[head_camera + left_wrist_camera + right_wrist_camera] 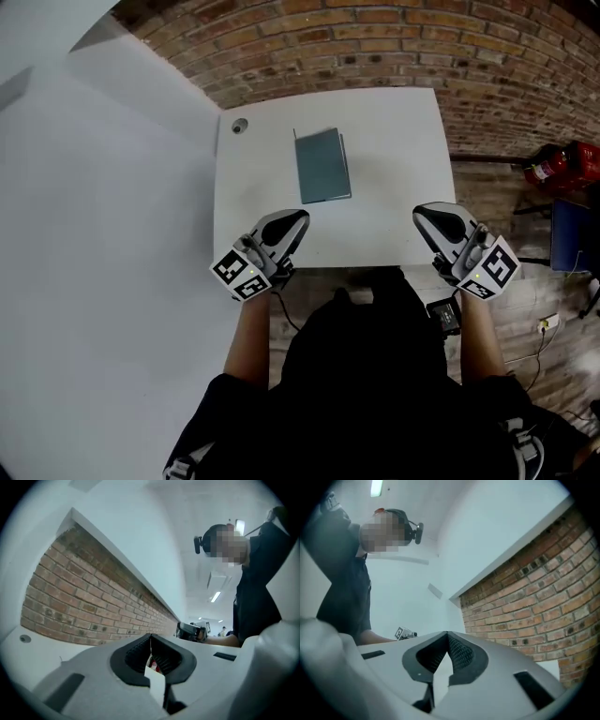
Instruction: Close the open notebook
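Note:
The notebook (322, 166) lies closed on the white table (403, 131), its grey-teal cover up, toward the back middle. My left gripper (298, 217) hovers over the table's front edge, left of the notebook's line and well short of it. Its jaws (150, 637) are shut with nothing between them. My right gripper (422, 212) is held over the front right corner, also apart from the notebook. Its jaws (447, 634) meet at the tips and hold nothing. Both gripper views look out level at the brick wall, not at the table top.
A small round grommet (239, 125) sits in the table's back left corner. A brick wall (375, 47) runs behind the table and a white wall (94, 234) stands at its left. A red fire extinguisher (562, 164) and a blue object (572, 234) lie on the floor at right.

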Action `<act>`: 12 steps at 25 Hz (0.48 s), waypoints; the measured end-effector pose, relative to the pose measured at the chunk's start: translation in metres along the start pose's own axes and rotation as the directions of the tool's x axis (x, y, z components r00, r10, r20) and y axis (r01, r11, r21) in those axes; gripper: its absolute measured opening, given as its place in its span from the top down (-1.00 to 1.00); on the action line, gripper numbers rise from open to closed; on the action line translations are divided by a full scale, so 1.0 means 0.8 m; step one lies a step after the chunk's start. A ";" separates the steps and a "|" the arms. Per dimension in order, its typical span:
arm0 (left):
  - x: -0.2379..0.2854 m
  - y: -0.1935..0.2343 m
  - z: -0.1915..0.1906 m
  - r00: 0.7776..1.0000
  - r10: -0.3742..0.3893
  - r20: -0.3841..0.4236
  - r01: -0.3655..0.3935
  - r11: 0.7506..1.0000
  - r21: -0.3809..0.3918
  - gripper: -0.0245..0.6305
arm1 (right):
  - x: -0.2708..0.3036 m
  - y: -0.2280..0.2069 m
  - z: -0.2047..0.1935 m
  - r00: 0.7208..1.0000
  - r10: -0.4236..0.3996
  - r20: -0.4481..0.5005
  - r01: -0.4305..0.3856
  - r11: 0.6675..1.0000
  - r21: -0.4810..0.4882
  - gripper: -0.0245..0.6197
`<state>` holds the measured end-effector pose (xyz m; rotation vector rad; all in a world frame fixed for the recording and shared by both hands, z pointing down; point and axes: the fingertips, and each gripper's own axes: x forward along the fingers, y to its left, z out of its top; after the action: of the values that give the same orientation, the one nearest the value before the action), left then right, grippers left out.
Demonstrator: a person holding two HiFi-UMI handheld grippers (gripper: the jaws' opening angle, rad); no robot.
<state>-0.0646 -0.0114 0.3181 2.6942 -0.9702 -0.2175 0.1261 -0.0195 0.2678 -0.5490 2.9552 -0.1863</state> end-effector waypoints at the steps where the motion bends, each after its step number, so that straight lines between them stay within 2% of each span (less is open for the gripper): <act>1: -0.012 -0.014 0.012 0.999 -0.026 0.036 0.026 1.000 -0.009 0.87 | 0.001 0.020 0.011 1.000 -0.003 0.012 0.003 1.000 -0.025 0.90; 4: -0.055 -0.046 0.045 0.988 -0.080 0.134 0.083 0.996 -0.022 0.87 | -0.001 0.073 0.038 0.998 -0.031 0.049 0.034 0.997 -0.072 0.90; 7: -0.101 -0.067 0.070 0.972 -0.119 0.200 0.118 0.993 0.018 0.87 | -0.007 0.123 0.053 0.995 -0.060 0.073 0.069 0.991 -0.113 0.90; 10: -0.141 -0.087 0.078 0.956 -0.160 0.247 0.151 0.987 0.055 0.87 | -0.020 0.172 0.057 0.995 -0.077 0.069 0.087 0.982 -0.165 0.90; 12: -0.157 -0.104 0.076 0.951 -0.181 0.250 0.169 0.983 0.072 0.87 | -0.032 0.197 0.056 0.994 -0.092 0.057 0.101 0.979 -0.176 0.90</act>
<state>-0.1247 0.1190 0.2416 2.8493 -0.8093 -0.5978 0.1015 0.1317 0.2034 -0.7097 2.9167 0.0827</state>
